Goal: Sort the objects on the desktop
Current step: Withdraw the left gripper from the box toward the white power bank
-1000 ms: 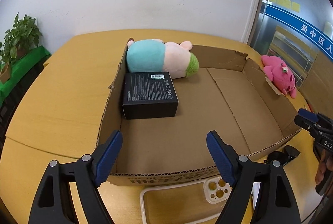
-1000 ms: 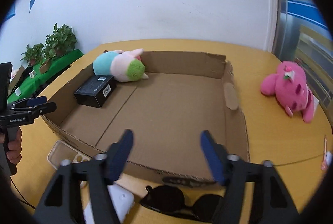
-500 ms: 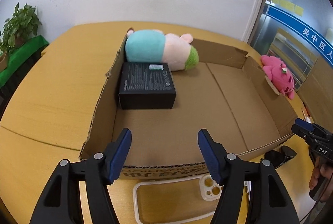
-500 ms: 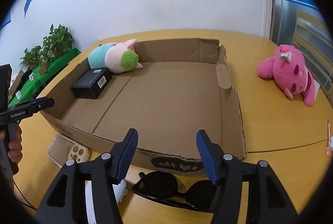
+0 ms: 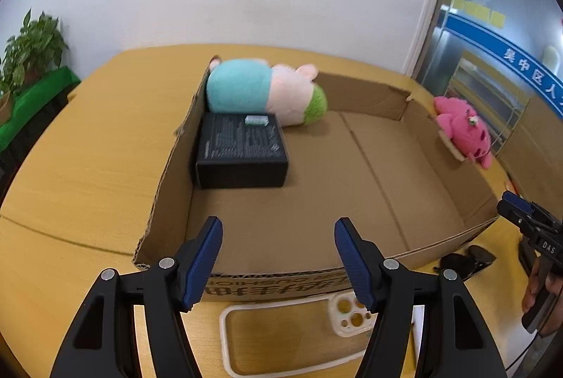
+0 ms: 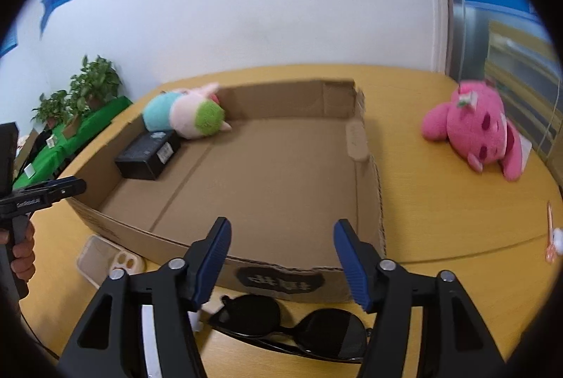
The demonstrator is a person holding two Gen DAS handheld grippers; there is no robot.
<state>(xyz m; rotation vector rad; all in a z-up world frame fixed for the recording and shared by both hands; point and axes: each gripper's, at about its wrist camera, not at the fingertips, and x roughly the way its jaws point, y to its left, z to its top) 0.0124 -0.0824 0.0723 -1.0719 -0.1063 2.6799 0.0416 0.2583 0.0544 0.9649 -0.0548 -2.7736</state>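
A shallow cardboard box (image 5: 352, 188) (image 6: 281, 174) holds a black carton (image 5: 242, 149) (image 6: 147, 154) and a teal-pink-green plush (image 5: 264, 96) (image 6: 186, 112) in its far left corner. A clear phone case (image 5: 299, 328) (image 6: 105, 260) lies on the table just before the box. Black sunglasses (image 6: 292, 325) (image 5: 464, 263) lie before the box's right front corner. A pink plush (image 6: 475, 130) (image 5: 464, 132) lies on the table right of the box. My left gripper (image 5: 278, 258) is open above the phone case. My right gripper (image 6: 281, 258) is open above the sunglasses.
The wooden table (image 5: 88, 160) extends left and right of the box. A white object (image 6: 149, 339) lies left of the sunglasses, partly hidden by my right gripper. A small orange-and-white item (image 6: 552, 241) lies at the table's right edge. Potted plants (image 6: 81, 96) stand beyond the table's left side.
Both grippers have pulled back toward the near side of the box. The phone case and the sunglasses now show more fully beneath them. Both jaws have narrowed slightly and stay open.
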